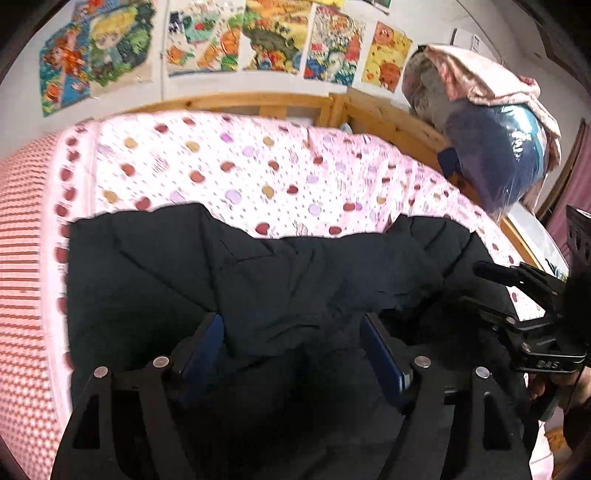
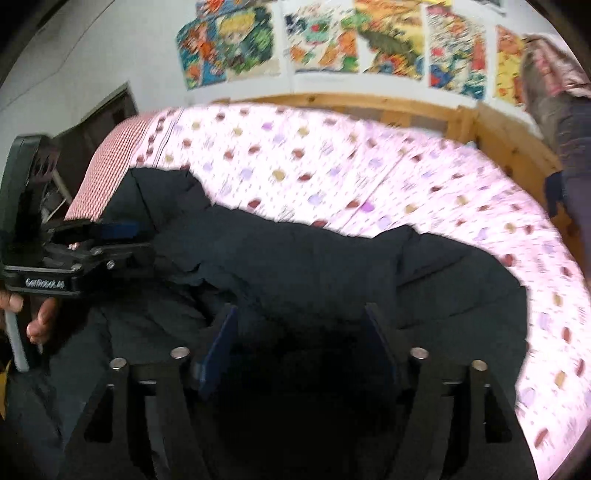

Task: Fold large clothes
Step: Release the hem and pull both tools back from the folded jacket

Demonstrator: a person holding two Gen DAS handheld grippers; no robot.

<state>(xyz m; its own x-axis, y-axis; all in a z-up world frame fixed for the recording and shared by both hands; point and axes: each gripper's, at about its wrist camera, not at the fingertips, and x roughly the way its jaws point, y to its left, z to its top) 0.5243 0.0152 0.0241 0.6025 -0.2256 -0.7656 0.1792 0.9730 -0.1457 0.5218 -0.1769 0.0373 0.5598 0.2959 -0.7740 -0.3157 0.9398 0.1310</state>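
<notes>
2 jaws apart | dark garment (image 1: pixel 258 280) below/between, not pinched | on bed (image 1: pixel 258 166)

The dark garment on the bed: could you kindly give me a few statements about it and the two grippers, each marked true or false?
1. The dark garment lies on a sheet printed with coloured spots. True.
2. The left gripper is clamped shut on the garment. False: its jaws stand open above the cloth, pads not pressing it.
3. The right gripper is open. True.
4. The wall behind the bed is bare. False: colourful pictures hang there.
5. The bed frame is metal. False: it is light wood.
</notes>
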